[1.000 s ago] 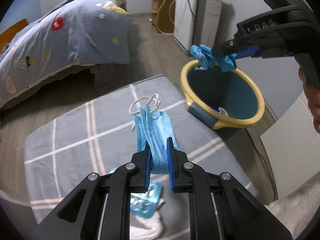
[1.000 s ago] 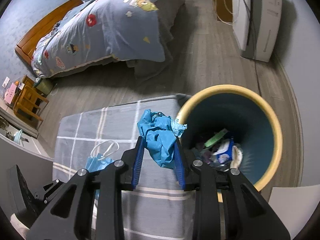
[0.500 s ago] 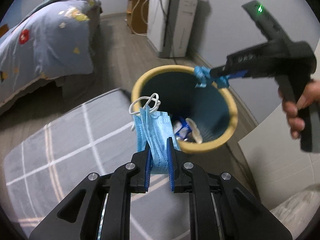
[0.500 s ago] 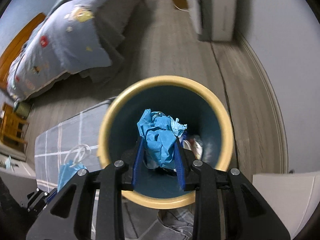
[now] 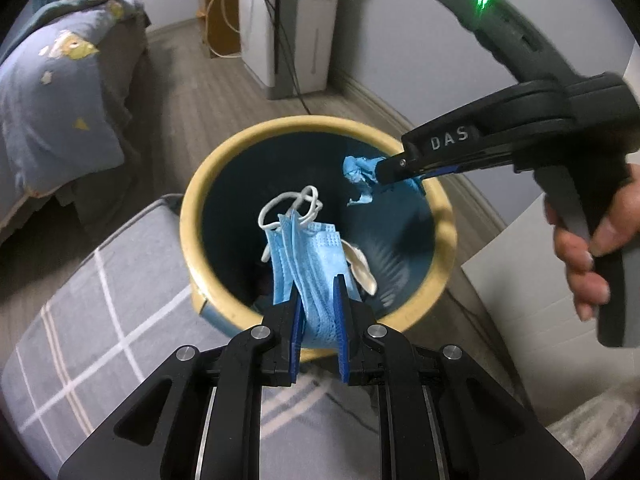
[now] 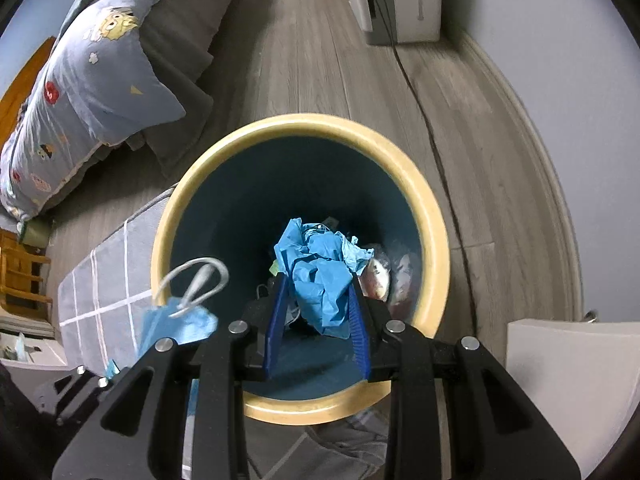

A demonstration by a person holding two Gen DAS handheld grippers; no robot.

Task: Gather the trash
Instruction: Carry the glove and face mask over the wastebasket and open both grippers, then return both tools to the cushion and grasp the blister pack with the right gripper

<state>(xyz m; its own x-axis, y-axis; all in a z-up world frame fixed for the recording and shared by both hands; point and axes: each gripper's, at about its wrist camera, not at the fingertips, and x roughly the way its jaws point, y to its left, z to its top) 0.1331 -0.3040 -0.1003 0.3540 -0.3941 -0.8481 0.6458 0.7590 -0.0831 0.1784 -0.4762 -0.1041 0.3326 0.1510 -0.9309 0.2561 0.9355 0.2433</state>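
- Left wrist view: our left gripper (image 5: 317, 312) pinches a blue mask (image 5: 310, 268), held over the near side of the bin (image 5: 192, 216). Our right gripper (image 5: 394, 170) reaches over the bin's far rim, clamped on a crumpled blue glove (image 5: 360, 178).
- Right wrist view: the glove (image 6: 320, 276) hangs between the narrowed jaws, centred above the bin (image 6: 434, 236), which already holds some trash. Neither piece is dropped yet; we judge both releases remain.

Black grippers, blue fingers (image 5: 339, 312), silver screws.
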